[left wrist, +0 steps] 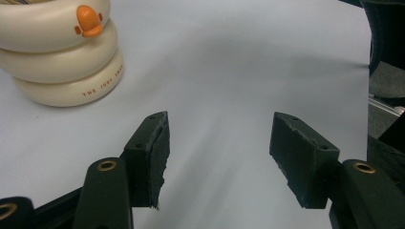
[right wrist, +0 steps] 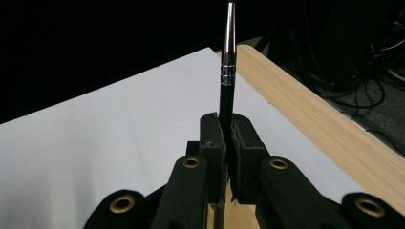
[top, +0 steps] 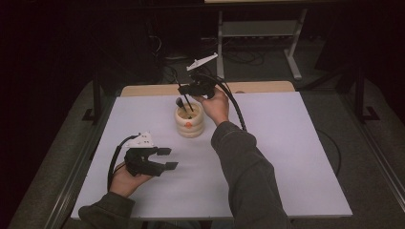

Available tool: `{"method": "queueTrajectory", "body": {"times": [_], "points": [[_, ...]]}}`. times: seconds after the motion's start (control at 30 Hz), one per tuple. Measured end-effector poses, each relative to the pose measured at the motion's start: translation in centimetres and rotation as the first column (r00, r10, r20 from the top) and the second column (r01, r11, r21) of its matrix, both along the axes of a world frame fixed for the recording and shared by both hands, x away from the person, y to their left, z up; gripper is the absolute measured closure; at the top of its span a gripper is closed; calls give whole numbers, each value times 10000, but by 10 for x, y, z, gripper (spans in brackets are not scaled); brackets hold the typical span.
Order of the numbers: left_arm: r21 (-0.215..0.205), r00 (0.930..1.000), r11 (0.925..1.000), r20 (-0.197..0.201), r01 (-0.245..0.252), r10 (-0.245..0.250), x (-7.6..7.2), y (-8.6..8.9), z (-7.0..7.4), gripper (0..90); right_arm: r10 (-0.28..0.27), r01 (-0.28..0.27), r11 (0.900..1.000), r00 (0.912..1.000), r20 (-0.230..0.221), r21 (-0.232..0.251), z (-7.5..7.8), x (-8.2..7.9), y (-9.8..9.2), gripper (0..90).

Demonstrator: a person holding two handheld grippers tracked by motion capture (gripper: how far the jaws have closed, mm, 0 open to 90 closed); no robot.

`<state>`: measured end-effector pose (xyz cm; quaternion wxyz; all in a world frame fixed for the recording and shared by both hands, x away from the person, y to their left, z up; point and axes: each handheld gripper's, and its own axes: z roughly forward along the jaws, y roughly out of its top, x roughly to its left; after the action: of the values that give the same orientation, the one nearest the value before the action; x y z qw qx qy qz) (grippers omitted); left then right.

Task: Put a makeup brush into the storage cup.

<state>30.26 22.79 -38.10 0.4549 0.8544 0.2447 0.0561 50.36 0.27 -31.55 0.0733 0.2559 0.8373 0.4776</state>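
- Step (judged): R gripper [top: 190,91] over the cream duck-face holder [top: 189,121], jaws clenched on a black pen [right wrist: 227,81], seemingly lowering it in.
- Holder sits mid white table [top: 286,157]; a dark brush-like item [top: 180,102] stands in it.
- L gripper [left wrist: 217,157] idle near the table's front-left, jaws released, nothing between.
- Next: line pen up w/ holder mouth, lower, then release.
- Hard to tell: pen's lower end is hidden behind the pads in the right gripper view; holder contents dim; room bg dark.

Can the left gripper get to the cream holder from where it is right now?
Probably yes: the left gripper is open, and bare white tabletop lies between it and the cream holder.
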Motion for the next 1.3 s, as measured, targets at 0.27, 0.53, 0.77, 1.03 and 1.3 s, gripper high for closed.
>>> {"method": "queueTrajectory", "body": {"times": [0.27, 0.53, 0.77, 1.03, 1.3], "points": [[-47, 9999, 10000, -89, -47, 46, 0, 0, 0, 380, -300, 300, 9995, 9995, 85, 82, -10, -1, -2, 843], [-1, 9999, 10000, -112, -98, 98, 1, 0, -1, 372, -580, 580, 9982, 9983, 57, 127, -16, -1, -11, 842], [65, 9999, 9999, -107, -113, 114, 1, 1, -1, 370, -733, 733, 9967, 9973, -37, 334, -22, -4, -18, 841], [8, 9998, 9999, -136, -133, 134, 1, 1, -1, 368, -749, 749, 9961, 9972, -28, 455, -29, -8, -21, 840], [21, 9998, 9999, -116, -152, 152, 2, 2, -1, 368, -657, 654, 9966, 9978, 34, 492, -33, -12, -21, 839]]}}
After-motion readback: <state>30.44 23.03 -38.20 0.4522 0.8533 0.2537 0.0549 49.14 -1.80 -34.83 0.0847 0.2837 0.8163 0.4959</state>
